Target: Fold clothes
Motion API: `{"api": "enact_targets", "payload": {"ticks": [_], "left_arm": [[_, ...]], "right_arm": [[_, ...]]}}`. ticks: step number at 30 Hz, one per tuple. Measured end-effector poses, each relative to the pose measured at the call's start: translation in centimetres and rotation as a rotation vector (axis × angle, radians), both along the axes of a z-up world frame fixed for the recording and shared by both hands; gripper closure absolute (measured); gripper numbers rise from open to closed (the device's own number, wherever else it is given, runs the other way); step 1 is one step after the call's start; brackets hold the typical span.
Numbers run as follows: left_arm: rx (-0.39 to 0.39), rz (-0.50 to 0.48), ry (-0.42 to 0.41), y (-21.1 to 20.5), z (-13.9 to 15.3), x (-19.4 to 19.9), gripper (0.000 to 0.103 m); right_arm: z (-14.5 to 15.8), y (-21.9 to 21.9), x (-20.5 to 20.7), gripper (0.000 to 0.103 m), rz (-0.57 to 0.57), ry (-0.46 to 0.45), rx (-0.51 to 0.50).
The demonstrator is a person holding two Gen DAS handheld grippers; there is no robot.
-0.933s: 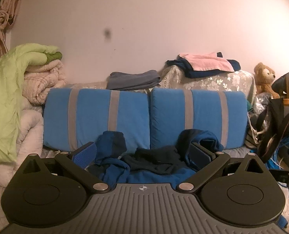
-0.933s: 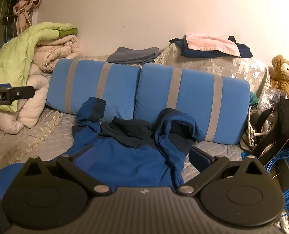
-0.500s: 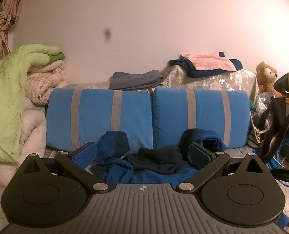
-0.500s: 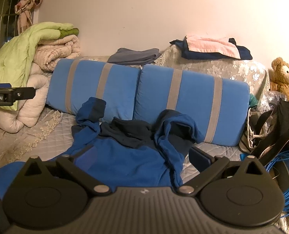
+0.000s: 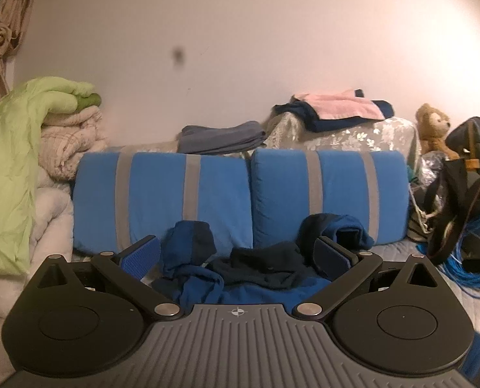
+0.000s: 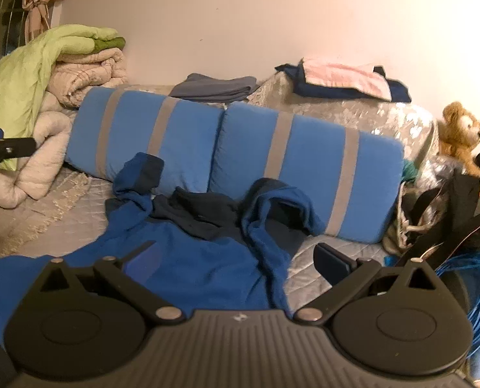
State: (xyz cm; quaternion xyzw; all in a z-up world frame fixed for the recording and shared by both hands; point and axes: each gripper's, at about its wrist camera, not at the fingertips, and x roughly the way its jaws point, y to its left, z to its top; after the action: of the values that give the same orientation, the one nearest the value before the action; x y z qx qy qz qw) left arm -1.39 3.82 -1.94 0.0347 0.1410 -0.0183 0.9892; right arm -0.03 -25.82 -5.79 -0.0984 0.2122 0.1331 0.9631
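Blue hoodie (image 6: 188,258) lies spread and unfolded across the lower centre of the right wrist frame, on the quilted seat in front of the two striped cushions (image 6: 304,161); it has not shifted over the last second. Right gripper (image 6: 236,262) and left gripper (image 5: 236,255) both hover over it with fingers wide apart, nothing held. Only change: the left view has drifted slightly sideways, cushions and folded stack (image 5: 220,137) sliding right, so folding is judged not yet begun.
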Motion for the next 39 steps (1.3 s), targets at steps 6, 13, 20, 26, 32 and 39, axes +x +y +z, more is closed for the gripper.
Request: {"api": "enact_targets", "payload": {"ticks": [6, 13, 20, 26, 32, 39], "left_arm": [[-0.061, -0.020, 0.023, 4.1, -1.9, -0.2, 0.000], [-0.091, 0.028, 0.070, 7.8, -4.0, -0.6, 0.000], [-0.098, 0.071, 0.107, 11.1, -5.8, -1.4, 0.000], [-0.089, 0.097, 0.143, 13.0, -6.5, -2.0, 0.000], [-0.055, 0.093, 0.186, 13.2, -7.1, -2.3, 0.000], [0.022, 0.078, 0.264, 11.5, -8.1, -2.1, 0.000]], "right_arm": [[-0.8, -1.1, 0.0, 0.000, -0.014, 0.006, -0.035], [-3.1, -2.8, 1.7, 0.000, -0.079, 0.119, -0.015], [-4.5, -4.1, 2.5, 0.000, -0.104, 0.194, 0.017], [-5.4, -4.7, 2.9, 0.000, -0.122, 0.224, 0.023], [-5.9, -4.9, 3.0, 0.000, -0.167, 0.251, 0.001], [-7.5, -4.8, 3.1, 0.000, -0.201, 0.339, -0.013]]}}
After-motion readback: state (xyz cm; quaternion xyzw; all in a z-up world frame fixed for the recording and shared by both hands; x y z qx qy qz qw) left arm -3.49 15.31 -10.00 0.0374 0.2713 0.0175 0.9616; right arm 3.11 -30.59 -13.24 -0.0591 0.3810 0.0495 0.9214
